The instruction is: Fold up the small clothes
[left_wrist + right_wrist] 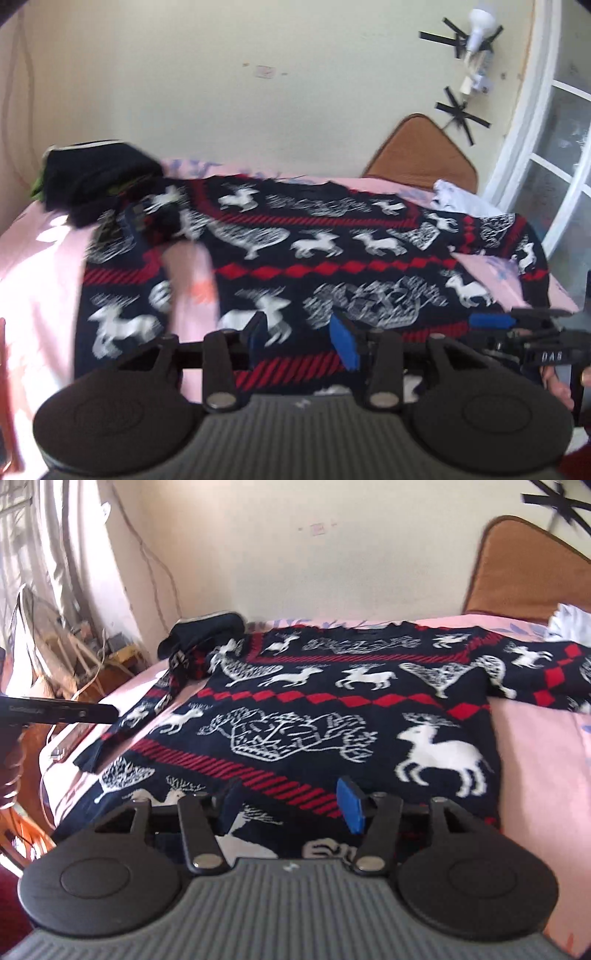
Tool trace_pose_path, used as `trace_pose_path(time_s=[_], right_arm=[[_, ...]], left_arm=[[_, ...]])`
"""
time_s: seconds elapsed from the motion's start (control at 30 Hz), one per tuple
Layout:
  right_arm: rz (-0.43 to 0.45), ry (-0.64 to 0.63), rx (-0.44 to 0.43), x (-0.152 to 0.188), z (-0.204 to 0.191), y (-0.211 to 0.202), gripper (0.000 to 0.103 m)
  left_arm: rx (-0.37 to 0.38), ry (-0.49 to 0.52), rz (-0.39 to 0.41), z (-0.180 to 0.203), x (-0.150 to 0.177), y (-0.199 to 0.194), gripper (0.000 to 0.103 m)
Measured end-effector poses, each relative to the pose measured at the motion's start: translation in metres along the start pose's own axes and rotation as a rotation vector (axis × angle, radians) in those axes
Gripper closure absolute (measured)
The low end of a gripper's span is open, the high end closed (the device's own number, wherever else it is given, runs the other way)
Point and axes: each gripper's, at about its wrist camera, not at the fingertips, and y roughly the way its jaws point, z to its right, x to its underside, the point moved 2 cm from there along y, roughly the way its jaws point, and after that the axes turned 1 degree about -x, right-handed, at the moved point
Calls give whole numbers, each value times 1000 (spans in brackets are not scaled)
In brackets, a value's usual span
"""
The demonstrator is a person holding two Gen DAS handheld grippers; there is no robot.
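A navy sweater [314,258] [314,709] with white reindeer and red bands lies spread flat on a pink bedsheet [33,266] [535,746]. One sleeve [122,280] runs down its left side, and the other [546,664] reaches out to the right. My left gripper [301,338] hovers over the lower hem, open, and I see no cloth pinched between its blue pads [345,345]. My right gripper [291,806] is over the hem further right, also open and with nothing pinched. In the left wrist view it shows from the side [517,325].
A pile of dark folded clothes [96,177] [203,631] sits at the bed's far left corner. A brown cushion [421,155] leans on the wall, with white cloth [461,199] beside it. A glazed door [554,166] stands on the right. A fan and cables [40,627] stand left of the bed.
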Motion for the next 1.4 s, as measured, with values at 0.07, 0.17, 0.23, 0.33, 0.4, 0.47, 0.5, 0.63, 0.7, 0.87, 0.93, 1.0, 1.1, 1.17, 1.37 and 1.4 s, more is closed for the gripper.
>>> trace_pose_path(time_s=[0.07,0.17,0.23,0.33,0.4,0.47,0.5,0.63,0.7,0.87,0.93,1.0,1.1,1.17,1.37,1.4], right_arm=[[-16,68,-5,9,13,-8,45],[-66,104,-111,22,6,-23,44],[-83,85,-129,29,2,-35,44],[-12,128,-96,22,15,-56,44],[106,210,-1,8,41,-75,44],[216,315,100,-3,70,-93,44],[269,376,141,-8,84,-101,44],[399,528,320,-24,134,-114,44],[464,502,434,-33,146,-124,44],[416,333,751,-35,161,-129,26],[304,296,788,-25,169,-111,26],[170,284,779,-15,181,-94,54],[146,350,608,-19,184,-95,96],[200,342,501,-43,169,-107,96],[263,203,179,-160,100,-104,96],[247,161,146,-180,87,-94,96]], left_arm=[[29,24,-8,13,-11,23,64],[63,41,-40,30,-23,58,63],[104,41,-59,38,-29,77,60],[124,64,-54,49,-34,100,53],[95,89,-50,54,-35,116,52],[82,86,-66,51,-32,131,52],[89,73,-80,47,-29,137,52],[110,86,-33,41,-17,138,49],[102,89,-30,43,-17,138,49],[106,94,-27,44,-17,139,45],[110,92,-27,44,-17,140,44],[110,93,-27,45,-17,140,44],[115,87,-26,44,-17,139,44],[123,76,-26,42,-18,139,44],[148,43,-18,39,-18,137,43],[154,36,-14,37,-18,136,43]])
